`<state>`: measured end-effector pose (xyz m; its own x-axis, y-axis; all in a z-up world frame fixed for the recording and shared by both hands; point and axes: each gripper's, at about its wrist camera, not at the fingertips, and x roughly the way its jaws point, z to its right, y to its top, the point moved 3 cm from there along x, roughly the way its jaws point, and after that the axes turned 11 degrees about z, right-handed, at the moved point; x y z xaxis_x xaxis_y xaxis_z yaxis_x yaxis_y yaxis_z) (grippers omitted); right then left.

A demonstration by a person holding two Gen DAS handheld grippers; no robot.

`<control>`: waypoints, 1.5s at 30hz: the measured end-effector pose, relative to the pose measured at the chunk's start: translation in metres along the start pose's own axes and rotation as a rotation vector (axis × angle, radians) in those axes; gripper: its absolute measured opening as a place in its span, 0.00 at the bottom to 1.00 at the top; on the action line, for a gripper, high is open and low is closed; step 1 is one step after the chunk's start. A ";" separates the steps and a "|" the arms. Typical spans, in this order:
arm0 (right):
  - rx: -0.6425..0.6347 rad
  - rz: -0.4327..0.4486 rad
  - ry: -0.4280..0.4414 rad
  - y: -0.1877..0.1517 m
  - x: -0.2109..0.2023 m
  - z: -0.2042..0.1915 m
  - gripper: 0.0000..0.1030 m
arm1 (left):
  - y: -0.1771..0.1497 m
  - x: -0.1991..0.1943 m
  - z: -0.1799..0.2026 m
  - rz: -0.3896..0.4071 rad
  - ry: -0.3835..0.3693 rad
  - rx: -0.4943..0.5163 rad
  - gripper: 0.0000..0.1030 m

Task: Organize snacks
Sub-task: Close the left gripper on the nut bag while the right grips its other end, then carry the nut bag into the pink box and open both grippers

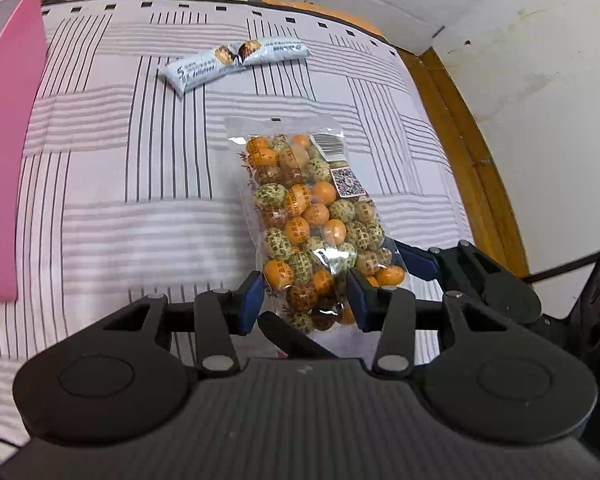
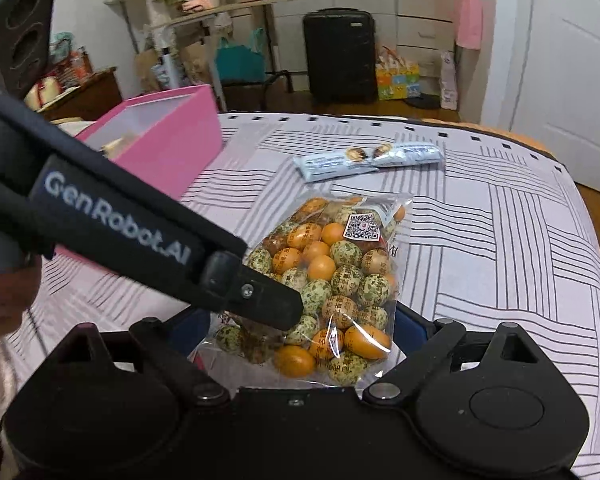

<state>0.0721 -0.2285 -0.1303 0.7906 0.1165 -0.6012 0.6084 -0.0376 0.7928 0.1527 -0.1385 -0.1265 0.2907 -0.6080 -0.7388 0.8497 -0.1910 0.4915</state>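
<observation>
Clear plastic is wrapping the bag of wrapped sweets (image 1: 312, 224), orange and speckled green, which is hanging lifted above the striped bedspread (image 1: 132, 184). The left gripper (image 1: 306, 300) is pinching the bag's lower end, its blue pads (image 1: 252, 300) pressing in on both sides of the plastic. The right gripper (image 2: 300, 332) is standing spread wide around that same end; its one visible blue pad is sitting just beside the bag's right edge, and whether it is touching the plastic cannot be told. In the right wrist view the left gripper's black finger is crossing in front of the bag from the left, lying between the right gripper's fingers.

Beyond the bag, two pale blue snack bars (image 1: 236, 60) are lying end to end on the bedspread, touching each other and well apart from the bag. A pink box (image 2: 168, 128) is sitting open at the left side of the bed, with something pale showing inside; bare striped cloth is stretching between it and the bag.

The bed's right edge is running close along a strip of wooden floor (image 1: 472, 160) and a white wall (image 1: 548, 100). Past the far edge, a black suitcase (image 2: 340, 56), a teal bag (image 2: 238, 60) and a white door (image 2: 572, 80) are standing across the room.
</observation>
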 end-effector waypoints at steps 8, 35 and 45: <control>-0.051 0.042 0.057 0.012 -0.027 -0.028 0.93 | -0.017 -0.052 0.002 0.075 -0.001 0.019 0.41; -0.214 0.111 0.279 0.129 0.048 -0.194 0.93 | 0.038 -0.207 -0.140 0.385 0.187 -0.097 0.43; -0.305 0.086 0.331 0.139 0.120 -0.220 0.93 | 0.070 -0.177 -0.219 0.379 0.227 -0.196 0.44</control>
<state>0.2361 -0.0013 -0.0700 0.7425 0.4382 -0.5066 0.4539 0.2271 0.8616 0.2572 0.1245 -0.0628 0.6658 -0.4192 -0.6172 0.7260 0.1732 0.6655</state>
